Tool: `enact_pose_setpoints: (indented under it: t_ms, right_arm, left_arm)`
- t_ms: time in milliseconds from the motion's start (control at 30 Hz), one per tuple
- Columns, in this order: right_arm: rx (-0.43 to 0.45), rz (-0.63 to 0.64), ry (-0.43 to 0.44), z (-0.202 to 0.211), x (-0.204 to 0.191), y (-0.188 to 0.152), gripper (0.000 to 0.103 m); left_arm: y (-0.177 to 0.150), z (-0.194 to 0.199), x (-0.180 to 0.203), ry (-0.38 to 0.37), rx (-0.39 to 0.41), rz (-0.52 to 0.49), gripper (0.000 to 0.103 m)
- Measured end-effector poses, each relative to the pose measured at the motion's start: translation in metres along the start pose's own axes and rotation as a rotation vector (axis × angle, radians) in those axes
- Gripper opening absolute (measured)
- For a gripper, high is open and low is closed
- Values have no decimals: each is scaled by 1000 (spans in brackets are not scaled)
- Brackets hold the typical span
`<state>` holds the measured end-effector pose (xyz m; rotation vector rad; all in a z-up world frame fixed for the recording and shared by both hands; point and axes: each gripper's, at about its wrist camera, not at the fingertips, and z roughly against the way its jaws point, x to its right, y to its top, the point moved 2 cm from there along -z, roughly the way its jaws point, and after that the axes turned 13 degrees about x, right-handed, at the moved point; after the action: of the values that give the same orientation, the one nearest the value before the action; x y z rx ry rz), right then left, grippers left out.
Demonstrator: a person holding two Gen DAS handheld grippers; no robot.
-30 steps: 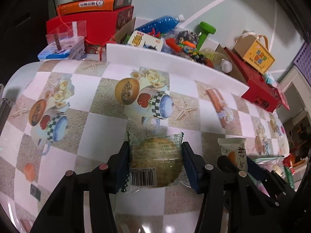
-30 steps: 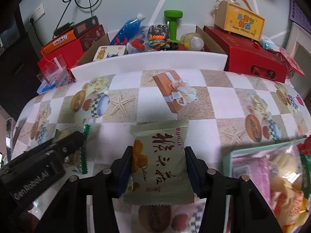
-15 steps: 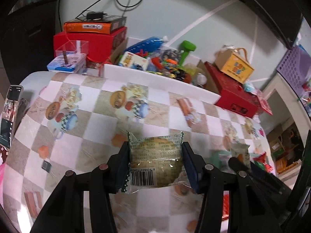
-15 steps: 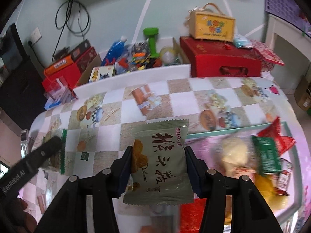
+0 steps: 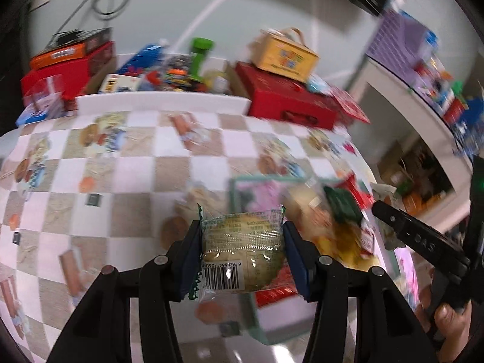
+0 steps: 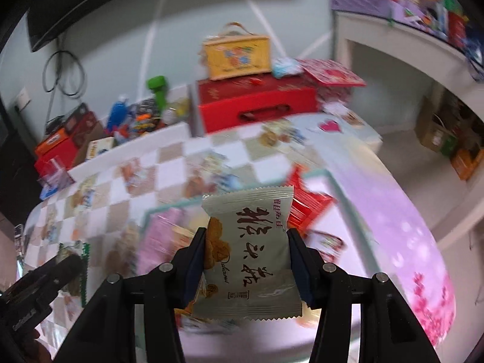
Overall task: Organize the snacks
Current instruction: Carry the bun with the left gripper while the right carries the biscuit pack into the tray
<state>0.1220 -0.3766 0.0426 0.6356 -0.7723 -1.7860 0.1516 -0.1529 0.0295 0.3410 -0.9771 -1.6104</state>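
My left gripper (image 5: 242, 254) is shut on a clear-wrapped round yellow cake packet (image 5: 242, 257) with a barcode, held in the air over the left edge of a green-rimmed tray (image 5: 233, 187) full of snack packets. My right gripper (image 6: 246, 260) is shut on a pale green snack packet (image 6: 251, 251) with black Chinese lettering, held above the same tray (image 6: 320, 174). The right gripper's body shows at the right of the left wrist view (image 5: 417, 239). The left gripper's body shows at the lower left of the right wrist view (image 6: 39, 284).
The checkered tablecloth (image 5: 121, 166) covers the table. At its far edge stand a white-fronted box of clutter (image 5: 163, 103), red boxes (image 5: 287, 99) and a yellow carry box (image 5: 284, 54). A white shelf (image 5: 423, 115) stands to the right. Both views are motion-blurred.
Both grippers have risen and swung right with their packets, from over the bare tablecloth to over the snack tray. Both stay shut.
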Motion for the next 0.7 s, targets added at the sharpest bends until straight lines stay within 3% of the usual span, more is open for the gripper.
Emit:
enact_pose_setpoints:
  t_ms: [200,500,700]
  right_arm:
    - [-73,-23,-10,-5,31,-32,55]
    - [-140,1,6,-13,25,-59,56]
    - [-158,30,16,-11,14,-62,56]
  left_arm:
    - [-32,-14,34,-37,-74,-72,54]
    - [-58,-29,60,-77,-132,-157,55]
    - [-60,-30,62,-72,-146,-164,67]
